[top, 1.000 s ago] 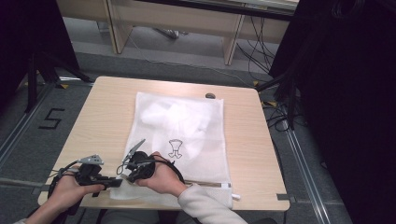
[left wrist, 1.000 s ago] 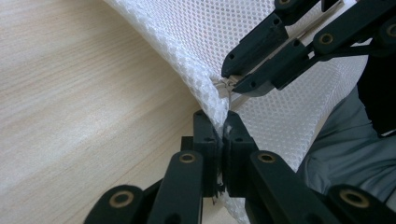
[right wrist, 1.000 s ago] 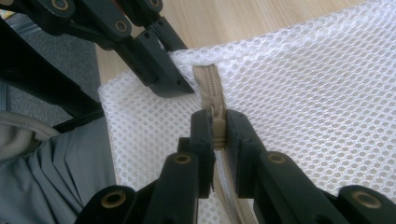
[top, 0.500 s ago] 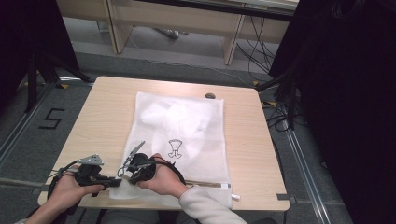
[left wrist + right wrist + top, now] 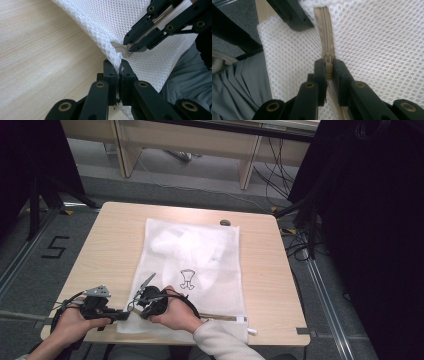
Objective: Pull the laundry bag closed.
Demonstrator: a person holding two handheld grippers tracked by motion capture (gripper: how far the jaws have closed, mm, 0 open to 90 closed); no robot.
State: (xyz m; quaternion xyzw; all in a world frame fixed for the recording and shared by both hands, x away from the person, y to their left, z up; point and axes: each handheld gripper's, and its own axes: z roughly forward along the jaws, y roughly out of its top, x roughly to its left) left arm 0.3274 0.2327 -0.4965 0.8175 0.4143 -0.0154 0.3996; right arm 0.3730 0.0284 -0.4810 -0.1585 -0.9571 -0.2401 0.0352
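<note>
White mesh zippered bag [image 5: 192, 270] flat on table [image 5: 110, 245]

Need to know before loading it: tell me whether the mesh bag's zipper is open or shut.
Mostly shut, it seems: in the right gripper view, the zipper teeth ahead of the right tool are meshed. Behind it, cannot tell.

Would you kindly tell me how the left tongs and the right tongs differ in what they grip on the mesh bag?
The left tongs pinch the white mesh edge of the mesh bag; the right tongs clamp the beige zipper. In the high view the left tongs sit at the bag's corner, the right tongs further in. Both are shut.
</note>
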